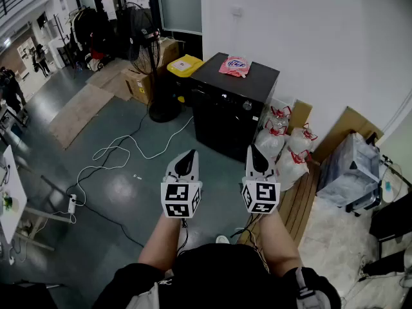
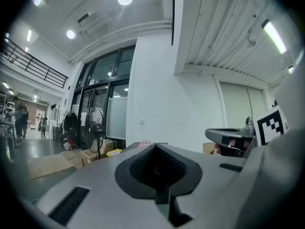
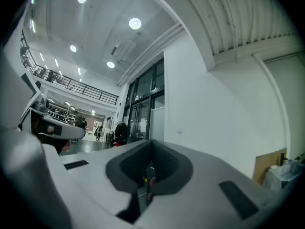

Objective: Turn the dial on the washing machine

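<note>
Grey concrete floor (image 1: pixel 129 192) fills the head view, where the black washing machine (image 1: pixel 235 105) stands against the white wall (image 1: pixel 309 37), well ahead of both grippers, with its dial (image 1: pixel 247 105) on the front panel and a pink packet (image 1: pixel 235 65) on its lid, while the left gripper (image 1: pixel 188 154) and right gripper (image 1: pixel 255 149) point toward it side by side. The left gripper view shows its jaws pressed together with nothing between them, the packet peeking just above. The right gripper view shows jaws likewise closed and empty, with glass doors (image 3: pixel 143 113) beyond.
</note>
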`<state>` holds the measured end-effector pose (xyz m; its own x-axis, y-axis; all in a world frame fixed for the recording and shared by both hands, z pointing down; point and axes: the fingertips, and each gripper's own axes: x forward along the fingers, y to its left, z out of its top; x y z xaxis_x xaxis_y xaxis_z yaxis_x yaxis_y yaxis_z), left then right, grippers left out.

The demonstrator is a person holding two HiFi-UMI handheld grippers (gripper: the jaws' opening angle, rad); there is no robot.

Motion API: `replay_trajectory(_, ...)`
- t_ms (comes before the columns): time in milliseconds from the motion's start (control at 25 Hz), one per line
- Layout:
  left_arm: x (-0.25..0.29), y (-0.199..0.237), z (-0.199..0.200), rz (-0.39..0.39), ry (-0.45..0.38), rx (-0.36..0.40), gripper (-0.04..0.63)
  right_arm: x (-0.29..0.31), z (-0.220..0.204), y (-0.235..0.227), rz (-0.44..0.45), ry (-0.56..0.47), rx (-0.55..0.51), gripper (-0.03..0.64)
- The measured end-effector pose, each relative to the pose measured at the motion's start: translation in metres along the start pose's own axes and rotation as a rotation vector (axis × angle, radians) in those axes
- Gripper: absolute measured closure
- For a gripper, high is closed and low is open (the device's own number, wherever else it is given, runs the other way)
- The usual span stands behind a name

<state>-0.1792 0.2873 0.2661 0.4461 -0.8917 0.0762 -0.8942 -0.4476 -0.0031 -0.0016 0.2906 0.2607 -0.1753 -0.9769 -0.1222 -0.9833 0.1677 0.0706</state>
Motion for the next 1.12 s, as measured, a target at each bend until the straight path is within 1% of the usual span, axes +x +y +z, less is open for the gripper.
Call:
replay_trajectory(120, -0.011, -0.001, 0.001, 0.001, -0.001, -0.003, 0.583, -0.01, 0.005, 0.006, 0.021, -0.021, 0.021, 0.617)
replay_trajectory(240, -0.02, 0.0, 0.001, 0.001, -0.005, -0.004, 0.583, -0.016, 0.004, 0.013, 0.032, -0.02, 0.02, 0.617)
replay_trajectory(520, -0.041, 0.003, -0.002, -0.011, -0.008, -0.01, 0.583, -0.031, 0.004, 0.033, 0.03, -0.012, 0.007, 0.617)
replay_trajectory(800, -0.054, 0.009, -0.014, -0.019, 0.001, -0.006, 0.583, -0.041, -0.001, 0.049, 0.027, -0.01, 0.004, 0.617)
replay_trajectory(920, -0.055, 0.013, -0.011, -0.019, -0.013, 0.0, 0.583, -0.039, 0.003, 0.052, 0.027, -0.029, 0.004, 0.617)
replay_trajectory(1120, -0.049, 0.019, -0.005, -0.02, -0.045, -0.002, 0.583, -0.031, 0.007, 0.054, 0.036, -0.052, -0.032, 0.617)
